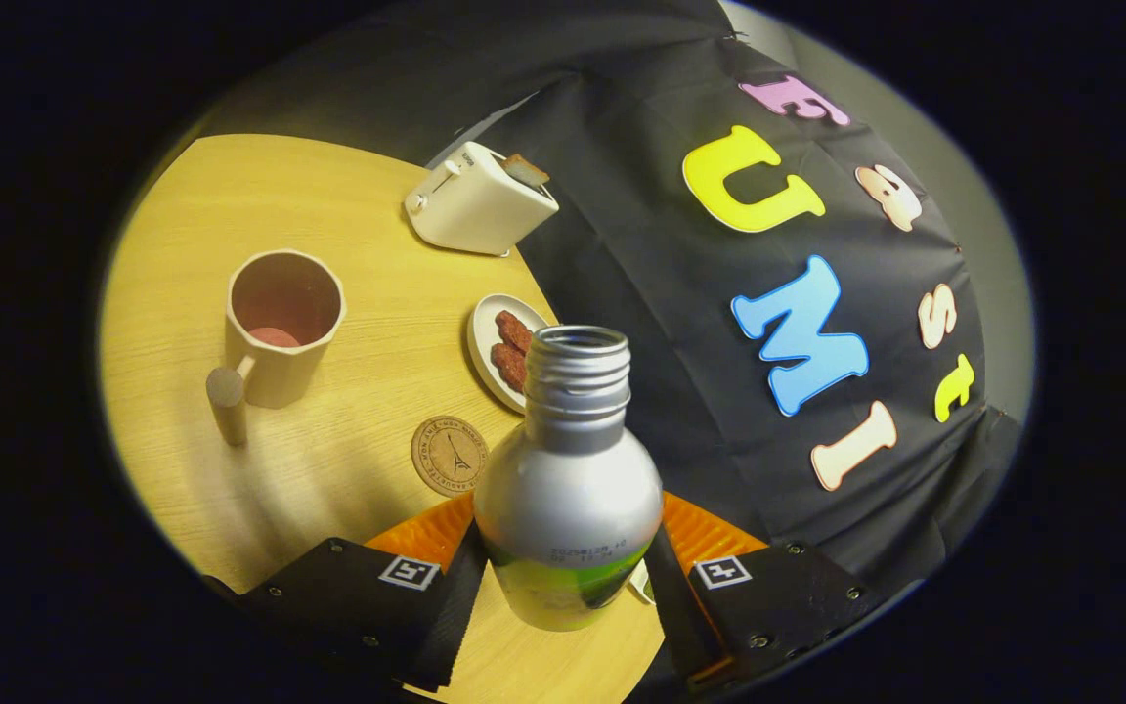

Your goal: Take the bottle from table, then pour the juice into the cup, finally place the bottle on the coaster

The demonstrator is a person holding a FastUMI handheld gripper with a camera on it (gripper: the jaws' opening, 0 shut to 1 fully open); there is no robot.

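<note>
A: In the gripper view, the gripper [568, 577] has both fingers pressed against the lower body of the silver bottle [568, 489], one on each side. The bottle sits between them, cap off, its threaded mouth pointing up and away.

B: And it looks lifted; the round wooden table [348, 489] lies below and the whole scene is tilted. Where does the juice go?

A: Into the beige cup [280, 323], far and to the left of the fingers, handle toward the near side. Something pinkish shows at its bottom.

B: So the step in hand is probably carrying over to pour. The person should bring the bottle's mouth above the cup's rim before tipping, then tilt slowly, since the opening is narrow and the cup is not wide.

A: The grip is low on the bottle, so it may swing; a steady wrist helps. The cork coaster [449, 456] lies just beyond the fingers, left of the bottle, near a plate [485, 357] of sausages.

B: A toaster [475, 200] stands farther off, well clear.
</note>
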